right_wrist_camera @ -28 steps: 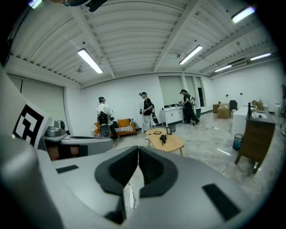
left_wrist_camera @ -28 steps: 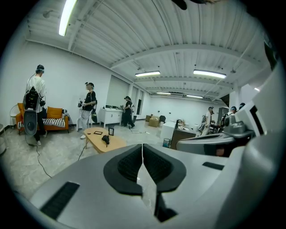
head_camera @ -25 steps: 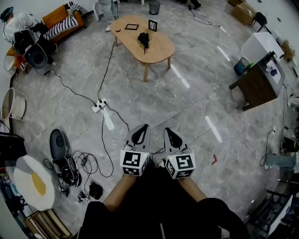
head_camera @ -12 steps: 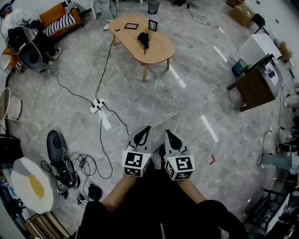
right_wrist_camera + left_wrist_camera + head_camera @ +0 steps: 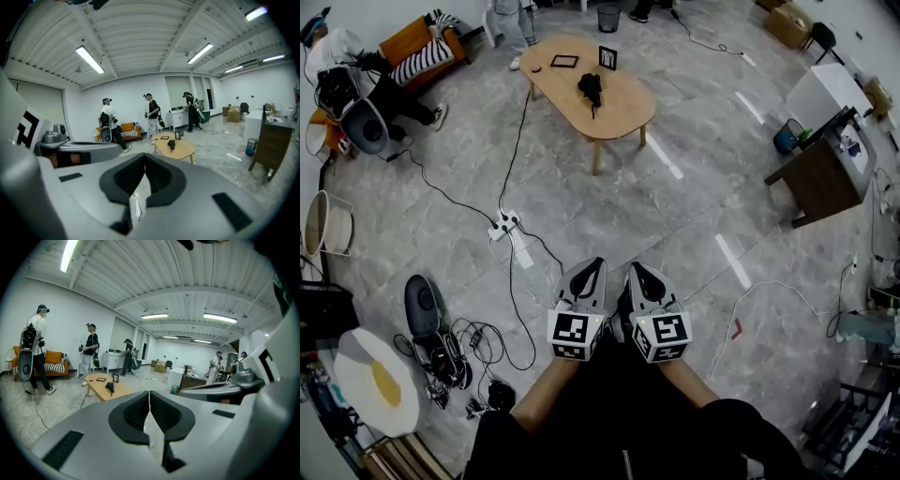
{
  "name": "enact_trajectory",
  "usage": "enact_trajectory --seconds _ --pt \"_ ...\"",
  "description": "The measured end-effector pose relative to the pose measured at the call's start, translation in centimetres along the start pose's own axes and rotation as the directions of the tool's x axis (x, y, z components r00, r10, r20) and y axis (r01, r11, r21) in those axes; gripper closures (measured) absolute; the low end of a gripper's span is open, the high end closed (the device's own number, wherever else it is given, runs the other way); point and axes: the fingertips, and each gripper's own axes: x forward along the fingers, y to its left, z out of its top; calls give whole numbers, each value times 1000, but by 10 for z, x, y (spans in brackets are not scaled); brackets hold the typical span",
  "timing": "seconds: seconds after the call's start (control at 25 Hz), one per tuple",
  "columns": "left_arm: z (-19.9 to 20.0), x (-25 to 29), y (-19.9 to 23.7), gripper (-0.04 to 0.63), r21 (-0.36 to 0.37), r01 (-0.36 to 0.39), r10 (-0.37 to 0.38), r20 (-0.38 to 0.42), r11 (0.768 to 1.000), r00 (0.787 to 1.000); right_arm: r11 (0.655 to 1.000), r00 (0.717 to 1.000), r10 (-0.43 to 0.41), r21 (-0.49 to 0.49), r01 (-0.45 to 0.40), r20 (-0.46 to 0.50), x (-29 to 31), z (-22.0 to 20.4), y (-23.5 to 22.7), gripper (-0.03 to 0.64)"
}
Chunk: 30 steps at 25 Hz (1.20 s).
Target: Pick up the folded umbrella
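Note:
The folded black umbrella (image 5: 590, 87) lies on an oval wooden table (image 5: 624, 106) far across the floor, also seen small in the left gripper view (image 5: 110, 387) and the right gripper view (image 5: 171, 144). My left gripper (image 5: 593, 259) and right gripper (image 5: 635, 268) are held side by side in front of me, well short of the table, pointing toward it. Both sets of jaws are shut with nothing between them, as the left gripper view (image 5: 149, 393) and right gripper view (image 5: 144, 156) show.
A standing picture frame (image 5: 607, 58) and a flat frame (image 5: 564, 61) share the table. Cables and a power strip (image 5: 502, 224) cross the floor between me and it. A dark desk (image 5: 818, 172) stands right, an orange sofa (image 5: 412, 39) far left. People (image 5: 36, 350) stand beyond the table.
I have moved a little forward across the floor with both grippers; the power strip and cables have slid nearer in the head view. Both grippers stay shut and side by side.

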Motion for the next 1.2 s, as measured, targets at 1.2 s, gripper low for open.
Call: enact_trajectory --seconds 1.2 --pt "79 211 10 577 16 -126 126 -16 992 992 992 990 127 -17 -126 59 136 103 -178 604"
